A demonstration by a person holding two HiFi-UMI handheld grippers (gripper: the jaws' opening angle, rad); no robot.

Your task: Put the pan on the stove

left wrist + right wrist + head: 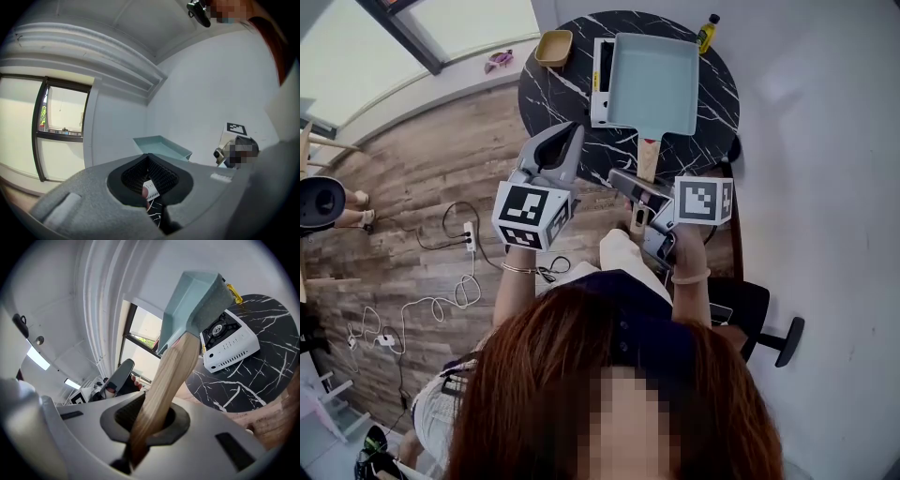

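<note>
We see a home room: wood-plank floor (422, 178), window (356, 56) at upper left, round black marble desk (553, 94) bearing a white portable stove (599, 108).

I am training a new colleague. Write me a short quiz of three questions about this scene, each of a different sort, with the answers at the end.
1. Multiple choice: by which part does the right gripper hold the pan?
A. its rim
B. its wooden handle
C. its underside

2. True or false: the white stove stands on the wooden floor.

3. Fill in the missing word: the black marble table has a top whose shape is ___.

Key
1. B
2. False: it stands on the table.
3. round
</note>
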